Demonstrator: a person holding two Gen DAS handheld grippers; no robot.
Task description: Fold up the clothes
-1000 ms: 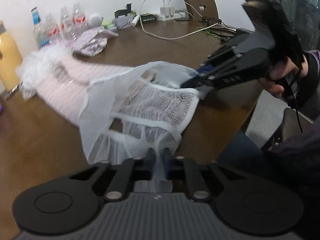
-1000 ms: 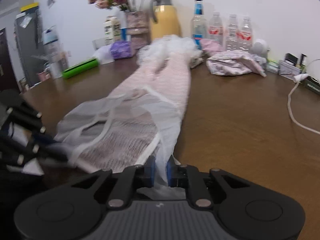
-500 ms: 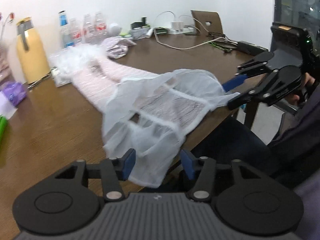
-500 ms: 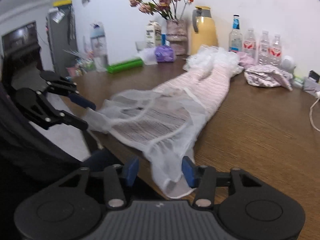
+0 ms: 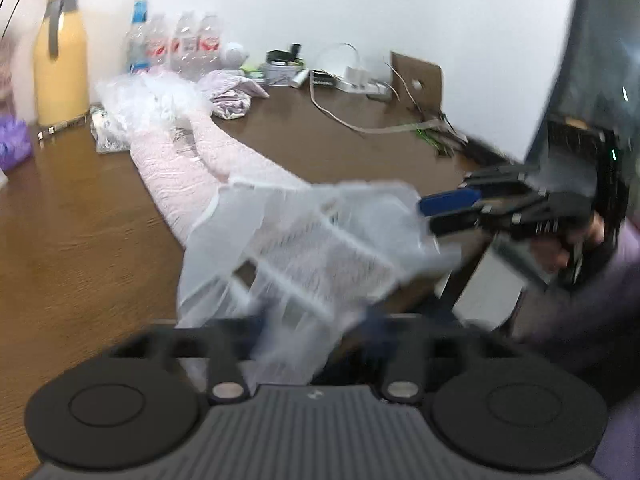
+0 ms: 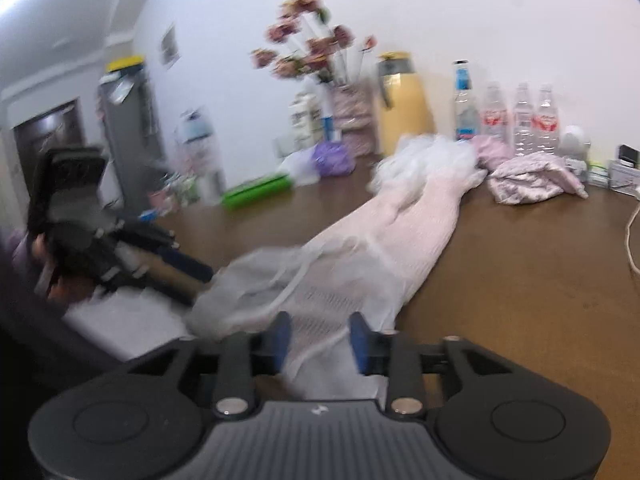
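1. The brown table (image 6: pixel 520 288) fills both views; only the right wrist view shows the flowers (image 6: pixel 312 52) and a doorway at far left.
2. The pink-and-white garment (image 6: pixel 400 240) runs from centre to the lower middle, its sheer hem overhanging the near table edge.
3. The left gripper (image 5: pixel 316 328) and right gripper (image 6: pixel 320 340) stand spread, fabric loose between the fingers; a second ago both pinched it.
4. The yellow jug (image 5: pixel 60 56) sits upper left.

Black grippers (image 6: pixel 318 338) with blue pads (image 6: pixel 357 338), silver screws and ribbed housings are seen; a purple sleeve (image 5: pixel 624 264) is worn.
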